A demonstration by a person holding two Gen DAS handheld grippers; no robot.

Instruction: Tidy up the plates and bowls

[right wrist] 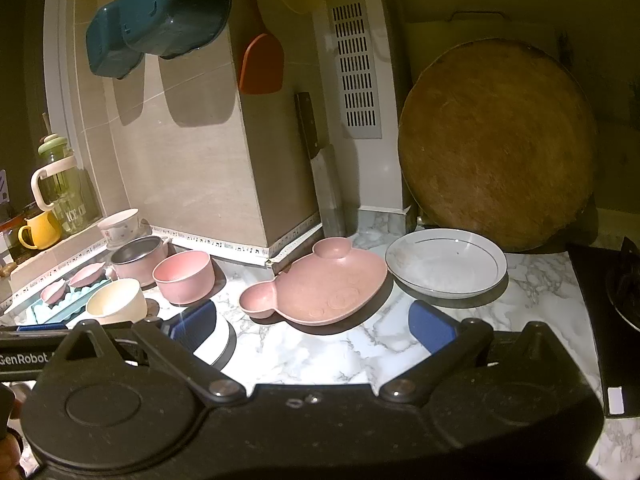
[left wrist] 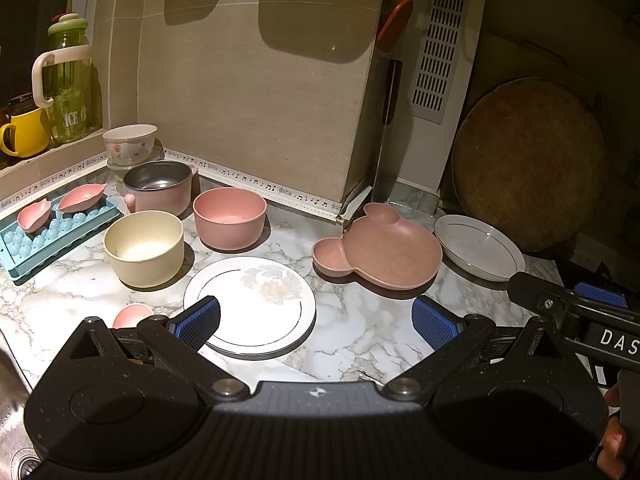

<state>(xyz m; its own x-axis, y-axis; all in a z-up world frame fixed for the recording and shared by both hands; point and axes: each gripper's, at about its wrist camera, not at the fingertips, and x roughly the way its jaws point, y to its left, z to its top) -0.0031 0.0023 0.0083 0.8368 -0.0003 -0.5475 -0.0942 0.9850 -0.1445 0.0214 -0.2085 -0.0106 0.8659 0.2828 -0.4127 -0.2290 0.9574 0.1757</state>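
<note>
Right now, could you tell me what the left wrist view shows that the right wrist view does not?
Only the left wrist view shows the whole floral plate, a small pink dish by the left claw, and the sink drain.

Only the right wrist view shows the whole teal hanging basket, the stove and the right claw from behind.

Both show the pink bear-shaped plate, white rimmed dish, pink bowl, cream bowl and cutting board.
</note>
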